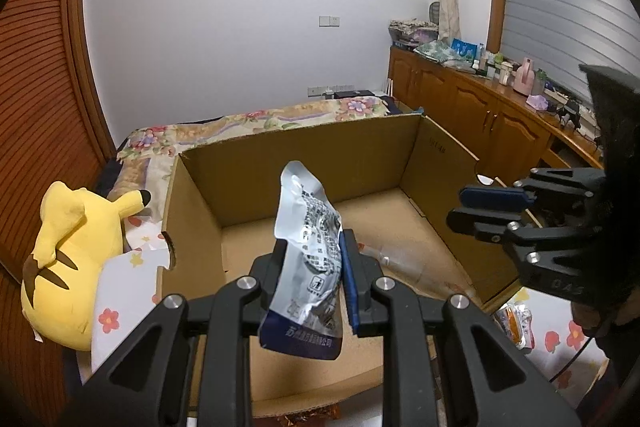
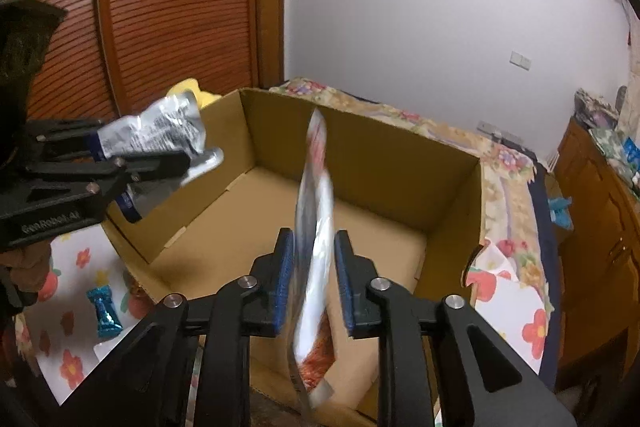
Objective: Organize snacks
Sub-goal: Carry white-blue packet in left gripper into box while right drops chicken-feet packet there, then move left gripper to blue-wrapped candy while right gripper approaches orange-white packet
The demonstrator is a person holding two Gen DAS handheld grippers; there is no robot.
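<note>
Bedroom with a flowered bedspread [image 1: 160,147] sets the scene in the left wrist view, where an open cardboard box [image 1: 320,155] sits just ahead of the fingers. The left gripper [image 1: 310,247] is clamped narrowly on a silver-and-blue pouch [image 1: 310,227]. The pouch stands upright between the pads and over the box floor, probably so that it drops inside. A yellow plush toy [image 1: 68,227] lies left of the fingers, and the right gripper [image 1: 460,207] hangs to their right at the box wall.

In the right wrist view, the right gripper [image 2: 314,239] stands partly open. A blurred white-and-orange packet [image 2: 316,187] hangs edge-on between its pads, seemingly loose, above the box [image 2: 360,155]. The left gripper [image 2: 144,147] holds its pouch [image 2: 160,131] to the left. A blue wrapped candy [image 2: 104,313] waits outside the box.
</note>
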